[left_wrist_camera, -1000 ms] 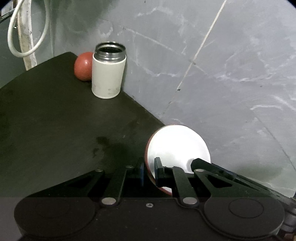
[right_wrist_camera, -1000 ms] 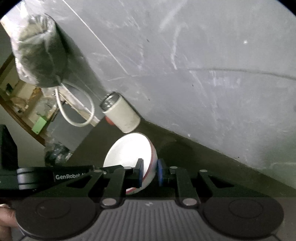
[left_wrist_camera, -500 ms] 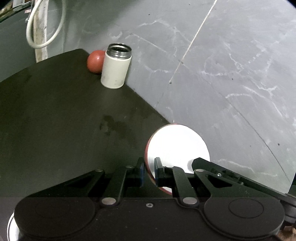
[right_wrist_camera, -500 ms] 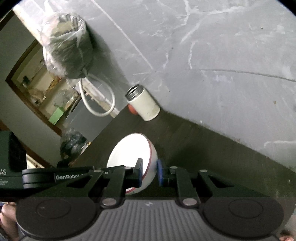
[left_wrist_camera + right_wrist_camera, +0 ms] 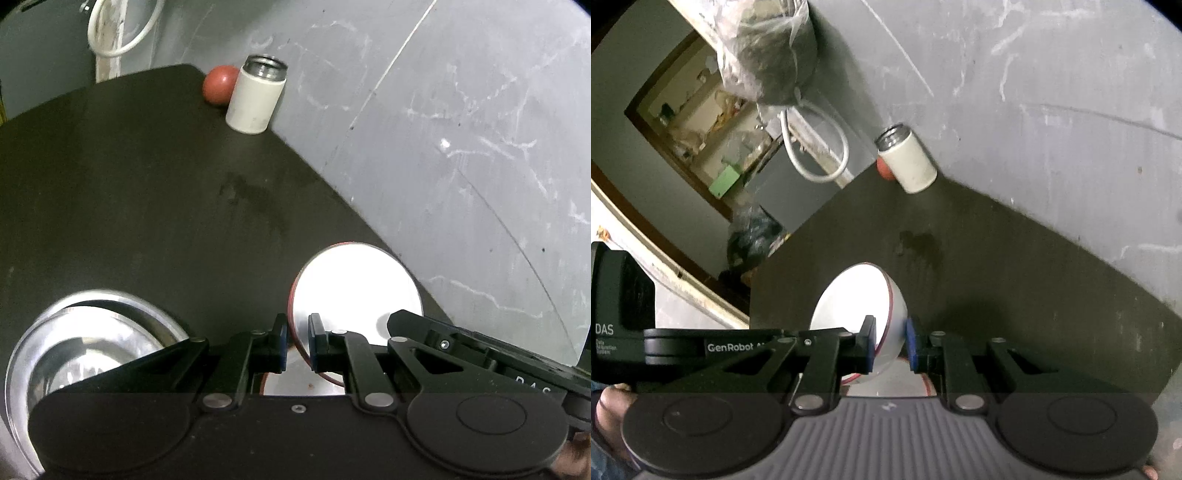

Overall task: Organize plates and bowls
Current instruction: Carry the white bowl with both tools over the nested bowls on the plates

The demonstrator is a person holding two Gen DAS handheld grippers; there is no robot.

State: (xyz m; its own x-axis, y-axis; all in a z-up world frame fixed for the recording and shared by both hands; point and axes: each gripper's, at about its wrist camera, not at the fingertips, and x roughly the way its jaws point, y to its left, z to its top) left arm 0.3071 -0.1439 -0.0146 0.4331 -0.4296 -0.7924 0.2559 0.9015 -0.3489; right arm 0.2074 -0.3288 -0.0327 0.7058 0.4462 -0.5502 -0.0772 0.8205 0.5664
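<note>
A white bowl with a red rim hangs tilted on its side over the dark countertop. My left gripper is shut on its rim at the lower left. In the right wrist view the same bowl has its wall pinched by my right gripper. The right gripper's arm reaches in from the right in the left wrist view. Just under the bowl shows part of another white, red-rimmed dish, mostly hidden by the grippers. A shiny steel bowl sits at the lower left.
A white steel-lined cup and a red ball stand at the counter's far corner against the grey wall. A wet stain marks the middle of the counter. A hose loop and a plastic bag hang beyond the edge.
Both grippers have drawn back from the wall with the bowl still held. The steel bowl and the red-rimmed dish beneath have come into view.
</note>
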